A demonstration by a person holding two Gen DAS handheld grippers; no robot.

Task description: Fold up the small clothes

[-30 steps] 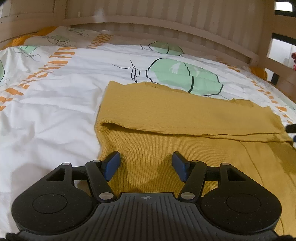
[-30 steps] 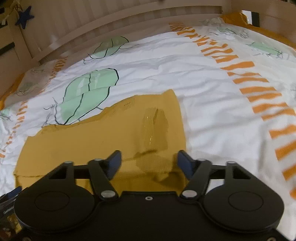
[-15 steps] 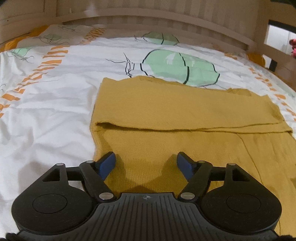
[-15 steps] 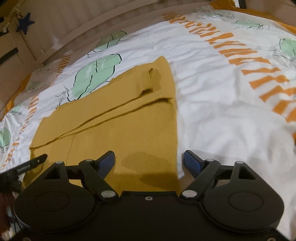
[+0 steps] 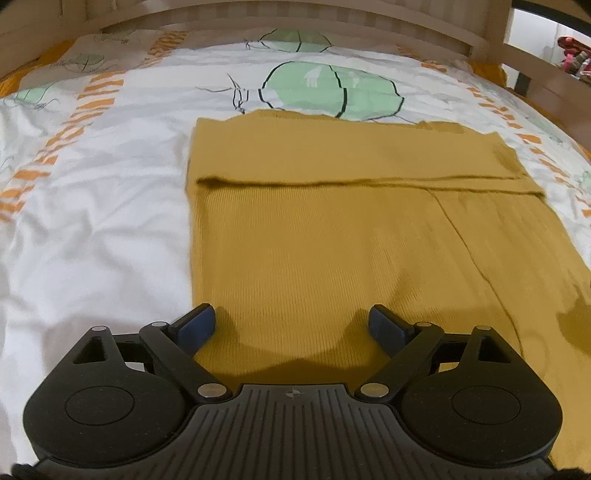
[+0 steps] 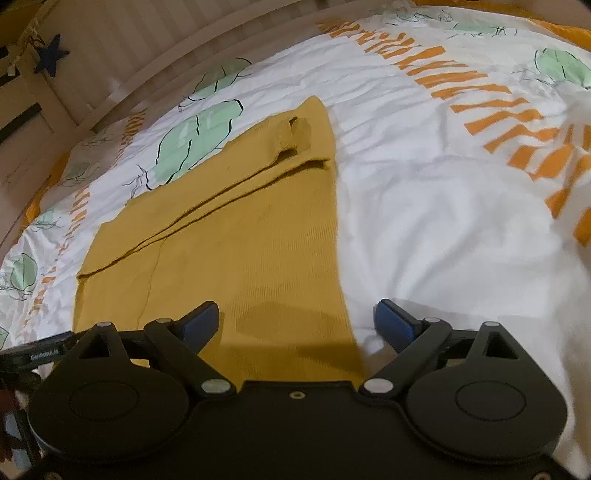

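A mustard-yellow knit garment point(image 5: 332, 229) lies flat on the bed, its far edge folded over toward me in a long band point(image 5: 332, 155). My left gripper point(image 5: 291, 325) hovers above the garment's near left part, jaws opening wide, nothing between the blue pads. In the right wrist view the same garment point(image 6: 240, 236) runs from the lower left toward the upper middle, with a small folded cuff point(image 6: 299, 133) at its far end. My right gripper point(image 6: 297, 323) straddles the garment's right edge, jaws opening, pads clear of the cloth.
The bed has a white duvet point(image 5: 92, 221) with green leaf prints and orange stripes. A wooden slatted bed rail point(image 5: 295, 22) runs along the far side. The tip of the other gripper point(image 6: 40, 350) shows at the lower left of the right wrist view.
Both grippers opened wider. The right gripper pulled back from the folded cuff toward the garment's near edge. The left gripper drew back too, showing more of the garment.
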